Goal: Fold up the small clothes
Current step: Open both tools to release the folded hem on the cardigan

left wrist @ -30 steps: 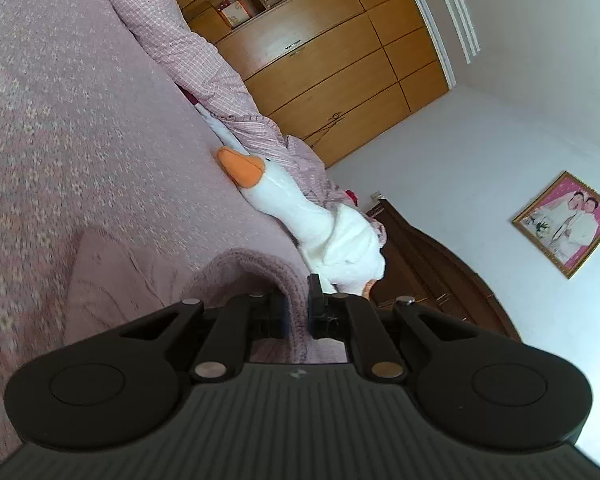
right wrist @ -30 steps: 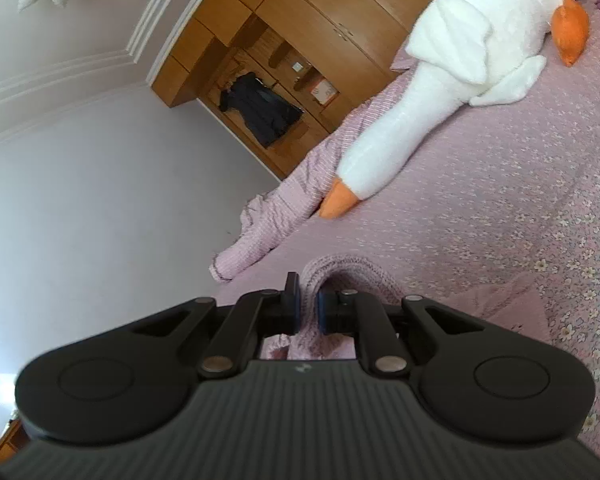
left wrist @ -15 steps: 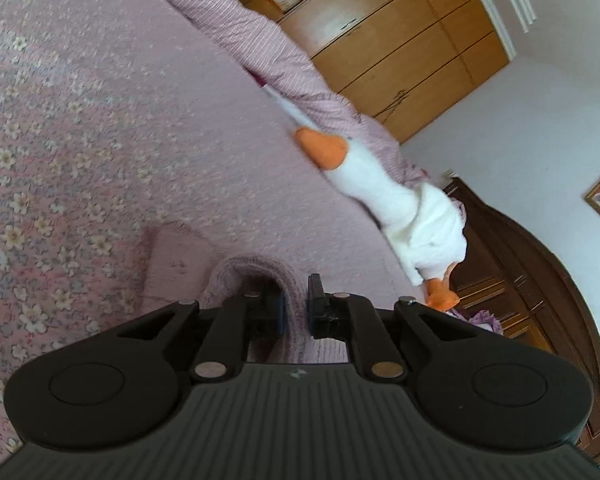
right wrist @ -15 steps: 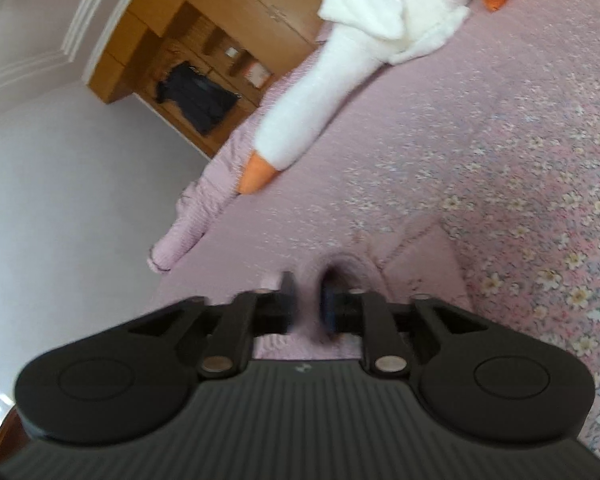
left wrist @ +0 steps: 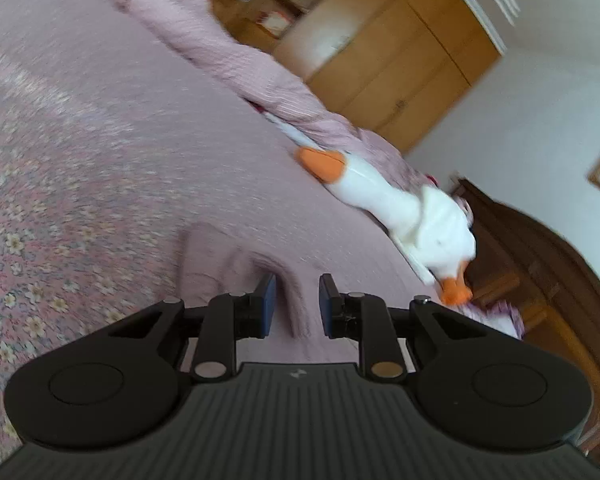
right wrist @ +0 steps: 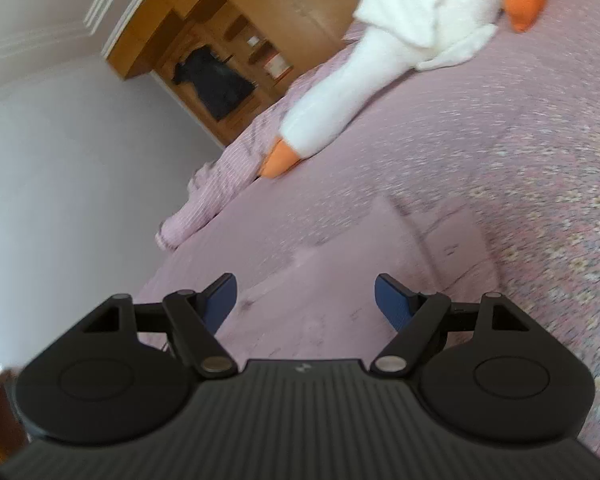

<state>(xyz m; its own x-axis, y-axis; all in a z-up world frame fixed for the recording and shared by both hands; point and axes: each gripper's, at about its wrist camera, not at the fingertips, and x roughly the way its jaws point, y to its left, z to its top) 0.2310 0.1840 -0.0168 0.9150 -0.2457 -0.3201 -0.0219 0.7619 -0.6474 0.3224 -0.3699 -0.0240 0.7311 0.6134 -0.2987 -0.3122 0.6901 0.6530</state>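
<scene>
The left gripper [left wrist: 297, 300] stands slightly spread, the right gripper [right wrist: 305, 300] spread wide, over the small pink knitted garment [right wrist: 384, 276]; white plush goose [right wrist: 384, 52] at one o'clock.

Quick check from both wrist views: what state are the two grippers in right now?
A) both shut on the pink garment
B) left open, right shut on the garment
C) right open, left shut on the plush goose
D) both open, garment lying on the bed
D: the left gripper and right gripper both show a clear gap between their blue pads, and the pink garment lies on the bedspread.
</scene>
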